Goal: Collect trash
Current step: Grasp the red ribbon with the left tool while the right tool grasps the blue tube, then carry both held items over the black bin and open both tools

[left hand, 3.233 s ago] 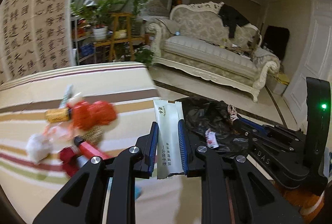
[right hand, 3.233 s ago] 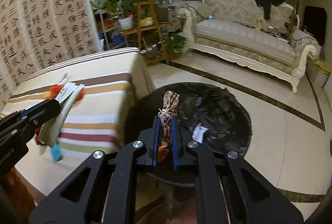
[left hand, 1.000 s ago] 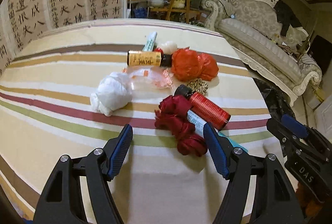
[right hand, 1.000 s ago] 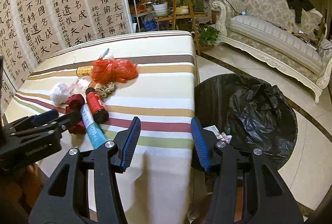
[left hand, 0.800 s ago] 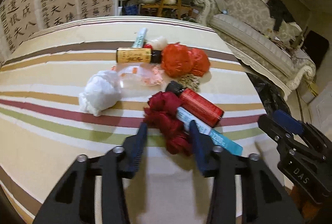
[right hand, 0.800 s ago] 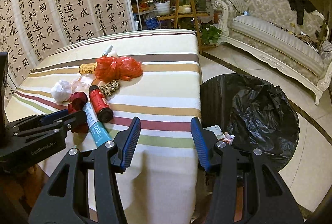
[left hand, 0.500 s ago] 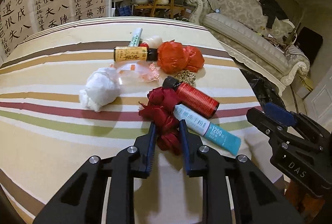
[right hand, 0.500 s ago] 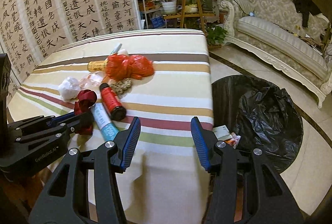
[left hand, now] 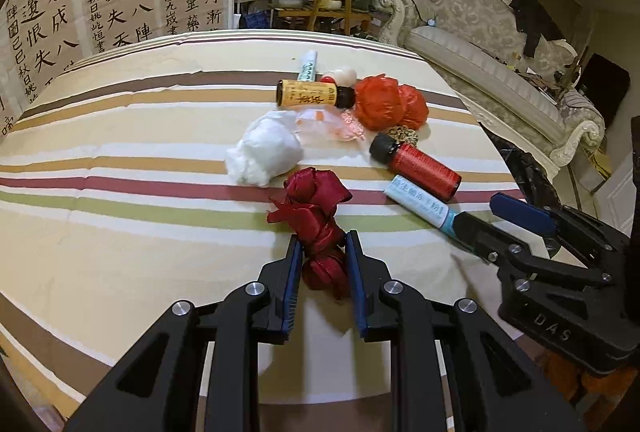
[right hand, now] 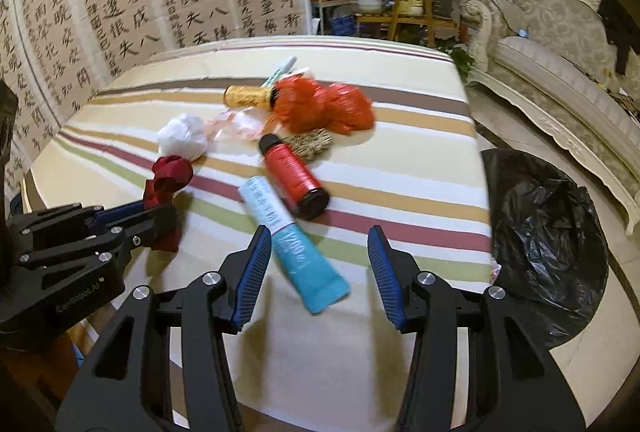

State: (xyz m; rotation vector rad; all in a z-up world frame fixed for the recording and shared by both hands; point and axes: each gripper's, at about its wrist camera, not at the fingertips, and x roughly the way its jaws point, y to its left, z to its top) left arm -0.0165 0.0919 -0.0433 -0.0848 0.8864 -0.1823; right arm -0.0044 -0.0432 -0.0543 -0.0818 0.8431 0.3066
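Left gripper [left hand: 322, 252]: I pinch the red ribbon [left hand: 316, 216], lower centre, for binning.
Right gripper [right hand: 316, 264]: spread, straddling the blue tube [right hand: 292, 236] to grab.

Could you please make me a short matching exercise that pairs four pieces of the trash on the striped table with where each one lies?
Things:
1. ribbon
2. blue tube
3. red bottle
4. tissue

Places:
A. lying in front of the open right tool
B. farther back, next to a clear wrapper
C. pinched in the left tool
D. beside the tube, black cap pointing away

Pairs: 1-C, 2-A, 3-D, 4-B
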